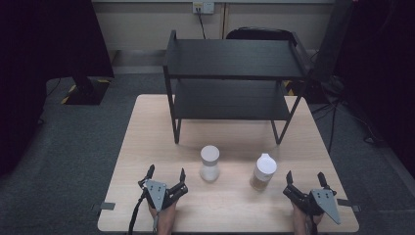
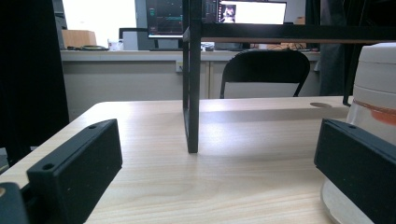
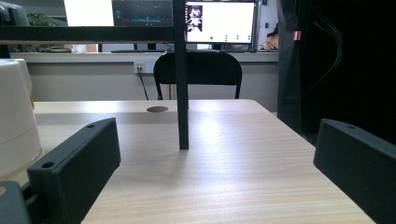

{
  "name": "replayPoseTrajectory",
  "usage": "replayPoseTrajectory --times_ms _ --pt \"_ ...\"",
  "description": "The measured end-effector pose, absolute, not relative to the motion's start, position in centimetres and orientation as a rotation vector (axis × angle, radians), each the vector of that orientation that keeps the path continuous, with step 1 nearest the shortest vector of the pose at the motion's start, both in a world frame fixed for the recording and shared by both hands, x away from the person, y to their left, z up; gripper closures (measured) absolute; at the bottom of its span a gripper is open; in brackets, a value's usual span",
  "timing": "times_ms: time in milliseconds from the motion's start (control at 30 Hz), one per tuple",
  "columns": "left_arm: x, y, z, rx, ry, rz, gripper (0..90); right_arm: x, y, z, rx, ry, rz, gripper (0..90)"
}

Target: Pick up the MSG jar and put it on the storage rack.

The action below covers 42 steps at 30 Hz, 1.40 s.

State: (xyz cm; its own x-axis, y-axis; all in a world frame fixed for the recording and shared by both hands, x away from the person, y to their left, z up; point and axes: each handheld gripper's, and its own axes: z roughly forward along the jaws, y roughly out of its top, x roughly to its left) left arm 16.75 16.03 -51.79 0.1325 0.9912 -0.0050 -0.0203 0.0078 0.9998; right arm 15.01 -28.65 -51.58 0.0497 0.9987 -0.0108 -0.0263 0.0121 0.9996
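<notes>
Two jars stand near the table's front. The left one is a clear jar with a white lid [image 1: 209, 163]; it shows large at the right edge of the left gripper view [image 2: 373, 93]. The right one is a white-capped jar with brownish contents [image 1: 264, 172], seen at the left edge of the right gripper view [image 3: 14, 121]. My left gripper [image 1: 166, 174] rests open at the front left, just left of the clear jar. My right gripper [image 1: 305, 177] rests open at the front right, beside the brownish jar. Nothing sits between either pair of jaws.
A black two-tier shelf rack [image 1: 234, 73] stands on the far half of the wooden table [image 1: 147, 147]; its front legs [image 2: 192, 93] [image 3: 181, 93] rise ahead of each gripper. A black chair [image 1: 259, 33] stands behind the table.
</notes>
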Motion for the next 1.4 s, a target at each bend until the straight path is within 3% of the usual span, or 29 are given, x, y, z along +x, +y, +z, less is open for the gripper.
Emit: replayPoseTrajectory --times_ms 800,1400 --pt "16.8 15.9 -51.8 1.255 1.090 1.107 0.3 15.0 -28.6 -51.6 1.206 1.156 1.173 0.0" --pt "16.5 16.7 -49.5 1.272 1.076 1.006 0.0 15.0 -28.4 -51.6 1.209 1.150 1.166 0.0"
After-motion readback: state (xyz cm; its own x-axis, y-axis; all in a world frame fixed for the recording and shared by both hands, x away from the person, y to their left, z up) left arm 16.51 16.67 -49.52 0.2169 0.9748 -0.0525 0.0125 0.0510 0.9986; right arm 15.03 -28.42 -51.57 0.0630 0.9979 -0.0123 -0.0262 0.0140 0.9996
